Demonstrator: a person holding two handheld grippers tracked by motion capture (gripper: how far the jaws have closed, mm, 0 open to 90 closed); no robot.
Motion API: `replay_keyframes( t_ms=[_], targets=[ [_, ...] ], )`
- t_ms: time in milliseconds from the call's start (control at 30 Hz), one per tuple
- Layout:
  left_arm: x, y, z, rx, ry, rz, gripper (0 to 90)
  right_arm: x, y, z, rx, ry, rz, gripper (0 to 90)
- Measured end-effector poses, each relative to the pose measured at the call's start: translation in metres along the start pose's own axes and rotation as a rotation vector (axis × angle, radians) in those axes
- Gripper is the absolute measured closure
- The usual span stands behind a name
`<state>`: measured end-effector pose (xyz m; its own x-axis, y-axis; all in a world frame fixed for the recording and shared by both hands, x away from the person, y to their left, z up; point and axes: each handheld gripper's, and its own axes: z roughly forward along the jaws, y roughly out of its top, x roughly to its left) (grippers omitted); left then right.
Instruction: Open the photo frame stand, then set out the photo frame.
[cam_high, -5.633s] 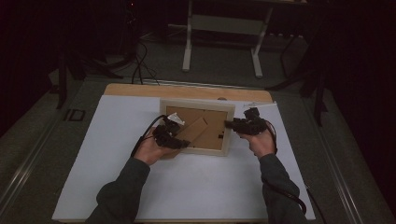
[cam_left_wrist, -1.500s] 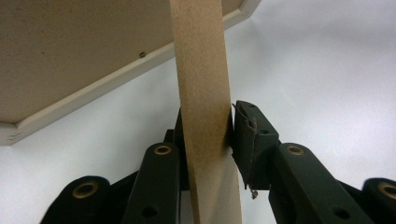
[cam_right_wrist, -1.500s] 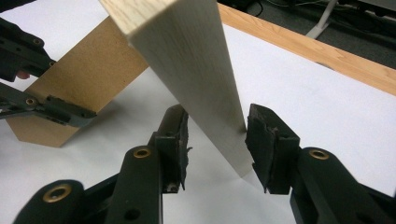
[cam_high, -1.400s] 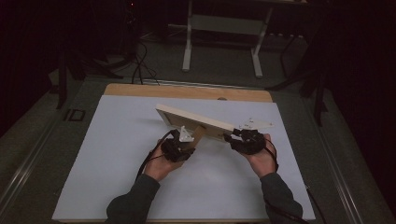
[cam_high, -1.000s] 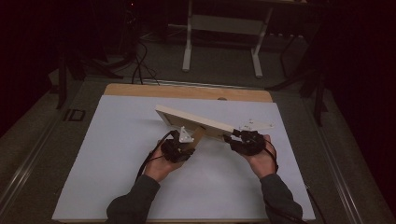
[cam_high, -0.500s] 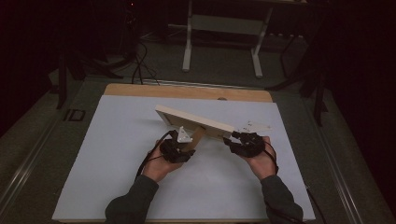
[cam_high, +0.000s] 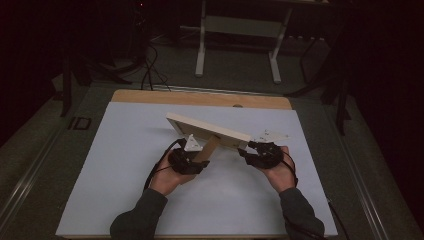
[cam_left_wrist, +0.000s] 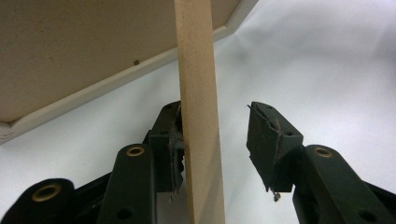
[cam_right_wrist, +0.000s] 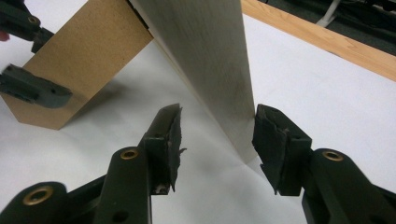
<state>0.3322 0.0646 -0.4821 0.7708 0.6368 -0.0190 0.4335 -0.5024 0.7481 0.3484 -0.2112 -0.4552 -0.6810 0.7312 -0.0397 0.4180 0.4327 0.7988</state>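
a pale wooden picture frame (cam_high: 207, 129) stands tilted on the white sheet (cam_high: 125, 165) that covers the light wooden table (cam_high: 200, 98), near its middle, its brown fibreboard back facing the person. a narrow tan wooden prop leg (cam_high: 207, 148) slants down from the frame's back toward the sheet.

the left gripper (cam_high: 192, 159), held in the person's left hand (cam_high: 167, 177), sits at the foot of that leg. in the left gripper view its jaws stand apart, with the prop leg (cam_left_wrist: 198, 112) rising between them; the leg lies against the left pad (cam_left_wrist: 173, 144) and a clear gap separates it from the other pad.

the right gripper (cam_high: 248, 152), held in the right hand (cam_high: 279, 172), sits at the frame's right end. in the right gripper view its jaws are spread wide either side of the frame's lower corner (cam_right_wrist: 243, 144); the right pad (cam_right_wrist: 271, 140) is just beside the frame's edge, and i cannot tell whether it touches. the left gripper (cam_right_wrist: 32, 60) shows farther off beside the fibreboard leg.
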Motion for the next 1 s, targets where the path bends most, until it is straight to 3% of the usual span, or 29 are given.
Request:
replay_keyframes(
  t_ms=[433, 733, 1000],
  targets=[
    [0.008, -0.003, -0.013, -0.049, -0.022, -0.031, 54.0, -0.001, -0.001, 0.000, 0.005, 0.007, -0.005, 50.8],
    [0.016, -0.004, -0.027, -0.100, -0.029, -0.098, 54.7, -0.004, -0.005, -0.002, 0.011, 0.013, -0.006, 50.1],
    [0.026, -0.006, -0.036, -0.145, -0.002, -0.179, 55.6, -0.006, -0.009, -0.004, 0.022, 0.022, -0.003, 50.0]
  ],
)
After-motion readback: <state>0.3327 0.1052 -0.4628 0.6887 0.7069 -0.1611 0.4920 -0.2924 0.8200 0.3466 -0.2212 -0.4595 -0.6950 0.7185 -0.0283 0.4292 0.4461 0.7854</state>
